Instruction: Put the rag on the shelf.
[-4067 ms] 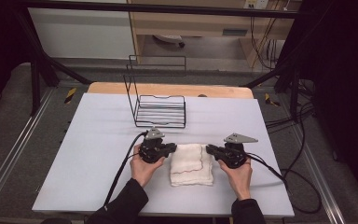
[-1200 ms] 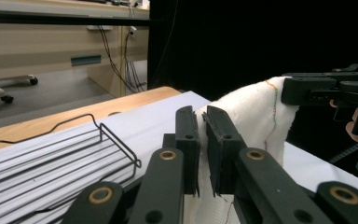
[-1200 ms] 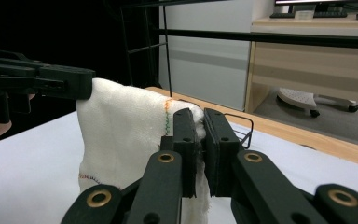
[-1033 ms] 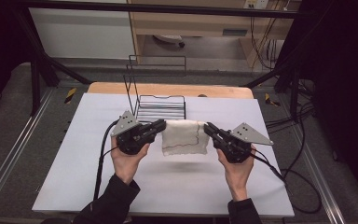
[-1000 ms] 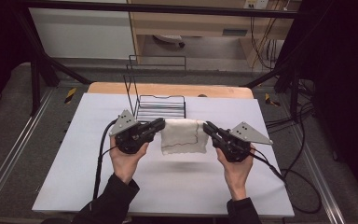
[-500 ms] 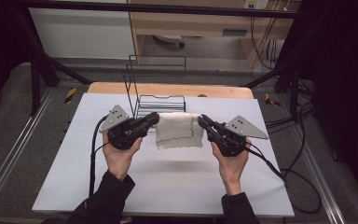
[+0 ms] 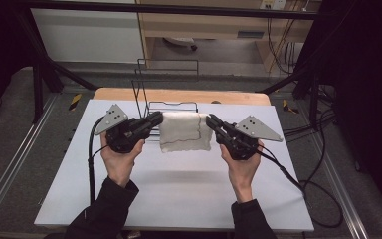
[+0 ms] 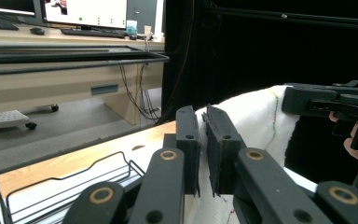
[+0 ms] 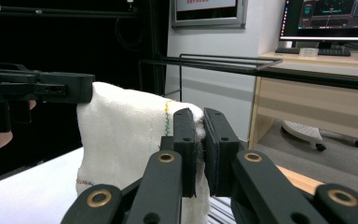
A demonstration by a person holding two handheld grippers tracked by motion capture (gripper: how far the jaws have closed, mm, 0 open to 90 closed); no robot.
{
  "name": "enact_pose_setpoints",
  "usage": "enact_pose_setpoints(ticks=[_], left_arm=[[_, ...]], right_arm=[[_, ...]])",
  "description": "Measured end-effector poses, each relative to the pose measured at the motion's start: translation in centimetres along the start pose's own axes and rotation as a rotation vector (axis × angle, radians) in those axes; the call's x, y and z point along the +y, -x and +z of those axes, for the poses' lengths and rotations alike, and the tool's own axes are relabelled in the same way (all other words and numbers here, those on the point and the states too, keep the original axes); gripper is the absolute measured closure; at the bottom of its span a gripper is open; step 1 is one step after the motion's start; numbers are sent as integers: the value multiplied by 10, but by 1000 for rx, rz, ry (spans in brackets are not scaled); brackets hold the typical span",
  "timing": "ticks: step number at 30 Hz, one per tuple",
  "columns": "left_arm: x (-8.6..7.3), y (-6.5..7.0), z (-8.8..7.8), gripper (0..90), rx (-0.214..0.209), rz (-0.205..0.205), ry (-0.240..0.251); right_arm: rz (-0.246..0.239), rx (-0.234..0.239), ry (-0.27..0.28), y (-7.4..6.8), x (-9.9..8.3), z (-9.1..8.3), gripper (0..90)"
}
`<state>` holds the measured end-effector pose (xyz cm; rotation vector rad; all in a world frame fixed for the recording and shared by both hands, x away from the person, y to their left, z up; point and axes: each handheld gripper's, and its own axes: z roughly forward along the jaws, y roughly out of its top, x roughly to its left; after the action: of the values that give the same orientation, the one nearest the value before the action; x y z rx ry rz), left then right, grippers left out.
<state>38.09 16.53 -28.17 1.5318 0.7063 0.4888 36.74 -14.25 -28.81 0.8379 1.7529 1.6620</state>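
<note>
A white folded towel (image 7: 185,131) hangs in the air over the white table, stretched between both grippers. My left gripper (image 7: 157,118) is shut on its left top corner, and my right gripper (image 7: 211,121) is shut on its right top corner. In the left gripper view the jaws pinch the towel (image 8: 256,119) at its edge, with the left gripper (image 8: 203,119) tips close together and the other gripper (image 8: 326,102) beyond. In the right gripper view the towel (image 9: 121,135) drapes down from my right gripper (image 9: 200,122), a coloured stitch line running along its hem.
A black wire rack (image 7: 166,87) stands at the back of the table (image 7: 189,194), just behind the towel. A wooden board edge (image 7: 179,94) runs along the far side. Cables (image 7: 298,181) trail off the right of the table.
Both grippers have risen and moved toward the far side of the table, carrying the towel up from the tabletop toward the wire rack. The towel now hangs stretched between them.
</note>
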Motion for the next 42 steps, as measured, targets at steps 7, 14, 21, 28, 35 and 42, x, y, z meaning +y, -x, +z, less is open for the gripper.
enact_pose_setpoints(ticks=[7, 14, 21, 28, 35, 42], left_arm=[[9, -6, -5, 842, 11, 5, 18], [20, -11, -8, 842, 22, 14, 30], [31, -17, -9, 843, 29, 20, 38], [41, -22, -8, 843, 33, 23, 52], [53, -25, -7, 843, 43, 36, 67], [65, -30, -5, 843, 53, 40, 80]], right_arm=[[-8, 1, 18, -3, 9, 8, 844], [-23, 3, 28, -7, 20, 15, 844], [-23, 3, 35, -8, 29, 22, 844], [-43, -3, 49, -8, 44, 27, 844], [-51, -11, 62, -8, 57, 33, 844], [-57, -13, 82, -6, 69, 38, 844]])
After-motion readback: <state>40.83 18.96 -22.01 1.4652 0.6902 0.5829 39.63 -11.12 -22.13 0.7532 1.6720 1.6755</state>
